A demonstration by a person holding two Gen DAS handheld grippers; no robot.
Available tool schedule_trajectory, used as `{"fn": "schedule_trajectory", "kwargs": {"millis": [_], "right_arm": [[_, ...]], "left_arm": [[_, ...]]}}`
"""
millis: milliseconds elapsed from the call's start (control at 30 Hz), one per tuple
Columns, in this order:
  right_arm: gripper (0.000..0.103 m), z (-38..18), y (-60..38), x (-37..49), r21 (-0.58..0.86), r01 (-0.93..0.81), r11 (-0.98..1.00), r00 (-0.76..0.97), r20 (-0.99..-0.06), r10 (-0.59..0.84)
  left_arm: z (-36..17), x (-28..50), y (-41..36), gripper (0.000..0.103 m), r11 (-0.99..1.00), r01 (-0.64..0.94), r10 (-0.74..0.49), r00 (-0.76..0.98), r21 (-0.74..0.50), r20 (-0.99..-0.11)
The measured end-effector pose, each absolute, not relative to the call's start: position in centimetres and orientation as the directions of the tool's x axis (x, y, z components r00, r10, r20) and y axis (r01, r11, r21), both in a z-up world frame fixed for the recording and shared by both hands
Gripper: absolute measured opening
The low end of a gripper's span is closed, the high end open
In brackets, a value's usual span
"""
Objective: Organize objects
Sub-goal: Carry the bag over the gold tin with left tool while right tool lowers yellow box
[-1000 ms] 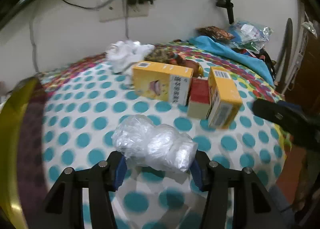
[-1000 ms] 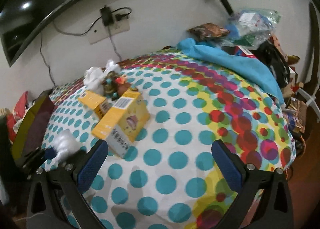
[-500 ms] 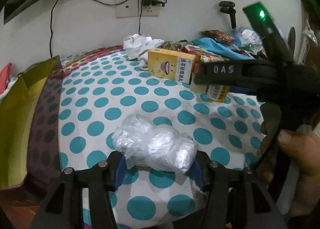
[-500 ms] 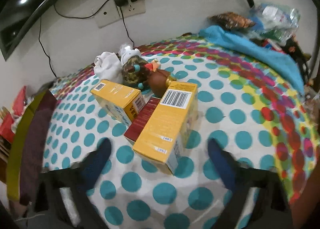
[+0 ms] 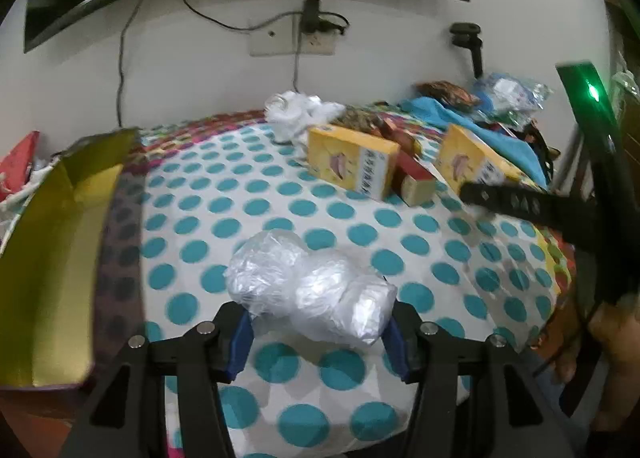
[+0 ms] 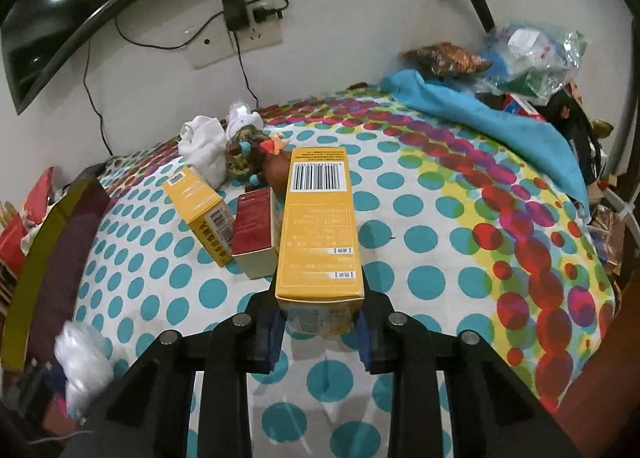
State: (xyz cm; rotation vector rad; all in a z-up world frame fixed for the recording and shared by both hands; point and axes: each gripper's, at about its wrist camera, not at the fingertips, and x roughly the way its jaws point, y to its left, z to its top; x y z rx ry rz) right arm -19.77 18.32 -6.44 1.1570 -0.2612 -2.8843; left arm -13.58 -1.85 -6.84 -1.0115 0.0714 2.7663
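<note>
While my right gripper has just been closing, its blue pads now press both sides of the near end of the long yellow box, which stretches away from me between the fingers, barcode face up, over the dotted tablecloth. Just left of that box stands a red box, and beyond that a second yellow box. My left gripper clamps a crumpled clear plastic bundle; the bundle bulges up and forward past the fingertips, pinched at its lower edges. A gold-lined open box sits at the table's left edge.
</note>
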Motion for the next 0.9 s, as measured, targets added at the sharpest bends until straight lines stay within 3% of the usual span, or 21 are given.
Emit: {"fn": "schedule_trajectory", "kwargs": {"millis": [267, 367, 600, 900], "right_arm": [[0.027, -6.9, 17.6, -18.8, 0.169, -0.008, -0.986, -0.709, -0.696, -0.114], [0.027, -6.7, 17.1, -18.3, 0.162, 0.007, -0.987, -0.715, -0.689, -0.118], [0.027, -5.4, 16.4, -17.8, 0.157, 0.027, -0.987, -0.732, -0.669, -0.126], [0.027, -3.5, 14.4, -17.8, 0.143, 0.076, -0.987, -0.749, -0.645, -0.152]], "left_arm": [[-1.8, -13.6, -6.5, 0.056, -0.998, -0.069, 0.052, -0.841, 0.011, -0.538], [-0.1, -13.9, -10.2, 0.056, -0.997, 0.07, -0.081, -0.855, 0.041, -0.512], [-1.9, -15.1, -18.7, 0.056, -0.949, 0.316, -0.26, -0.751, 0.016, -0.607], [-3.8, -15.7, -18.0, 0.056, -0.954, 0.299, -0.251, -0.722, 0.037, -0.644]]}}
